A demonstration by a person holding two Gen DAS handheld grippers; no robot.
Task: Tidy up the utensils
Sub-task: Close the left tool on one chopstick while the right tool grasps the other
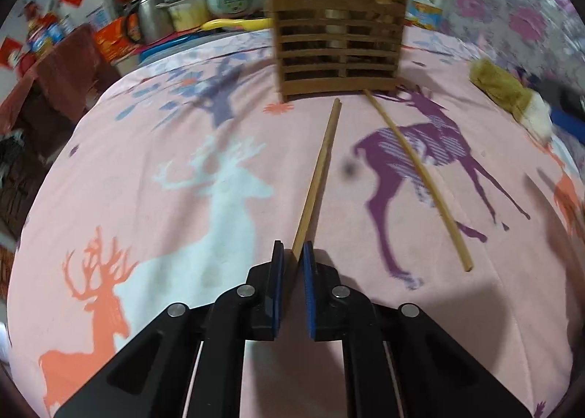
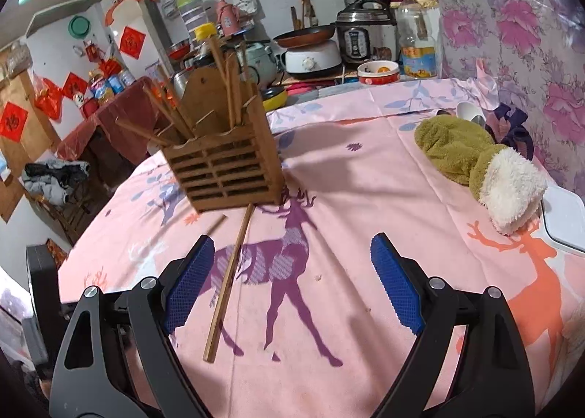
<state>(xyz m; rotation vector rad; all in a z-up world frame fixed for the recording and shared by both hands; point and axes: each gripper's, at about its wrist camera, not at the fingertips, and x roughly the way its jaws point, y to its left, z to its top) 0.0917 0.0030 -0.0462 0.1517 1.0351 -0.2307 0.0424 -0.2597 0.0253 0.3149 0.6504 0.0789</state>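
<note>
In the left wrist view, the left tongs [image 1: 292, 253] are sitting at the bottom centre of the frame, clamped on the near end of a chopstick [image 1: 318, 176]; its long axis is running straight up the frame from the pads towards the wooden holder [image 1: 338, 56] at top centre, its far tip lying just short of the holder's base; the left hand is therefore the nearer one, and the coming move, as I judge it, is turning on lifting that stick and tipping it upright over the holder's open top; a second chopstick [image 1: 416, 176] is lying to the right on the pink deer-print tabletop [image 1: 182, 125], slanting from the holder's base down towards lower right, well apart from the tongs; open cloth is lying on both sides, with clutter crowding only the upper left edge.

In the right wrist view, the holder [image 2: 223, 165] is standing at centre left, already bristling with sticks; the right tongs [image 2: 292, 264] are hovering with pads wide apart, holding nothing; a green plush mitt [image 2: 475, 162] is resting at right.
</note>
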